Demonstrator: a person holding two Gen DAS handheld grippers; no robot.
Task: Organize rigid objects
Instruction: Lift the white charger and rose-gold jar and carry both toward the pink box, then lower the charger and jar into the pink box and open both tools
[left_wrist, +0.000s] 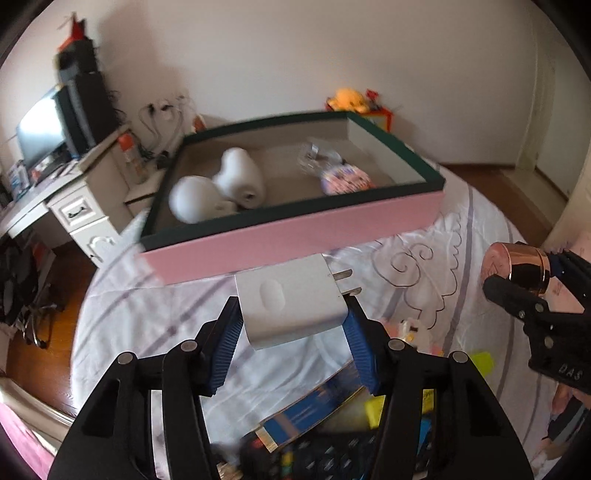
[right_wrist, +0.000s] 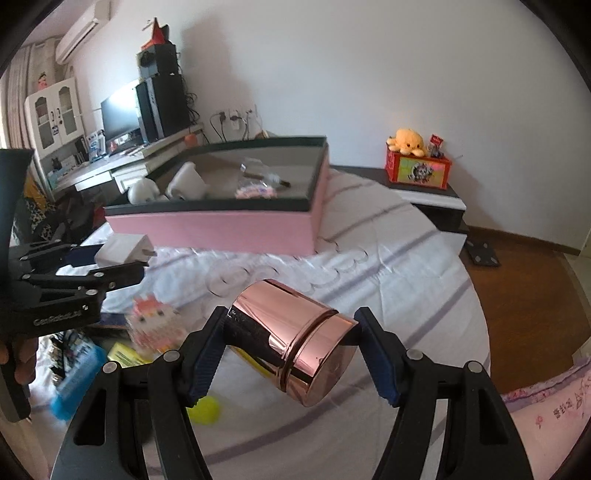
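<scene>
The left gripper pinched a white plug-in charger between its blue pads, the adapter's two metal prongs pointing to the right in the left wrist view. The charger was held above a white bedspread patterned with grey stripes and swirls, just short of the near pink wall of a large open box with a dark green rim.

The right gripper clamped a rose-gold metal canister lying on its side, its lidded end turned toward the camera and tilted down to the right. It too hung over the bedspread, well short of the box.

Inside the box lay two white heart-shaped pieces, a clear plastic packet and a small item with a pink and purple print.

On the bed near the grippers sat a pink-and-white block figure, a yellow ball, a blue package and a dark remote control, all blurred.

Beyond the bed stood a white desk carrying a monitor and a black computer tower. A yellow plush octopus sat atop a red box on a low stand by the wall.
</scene>
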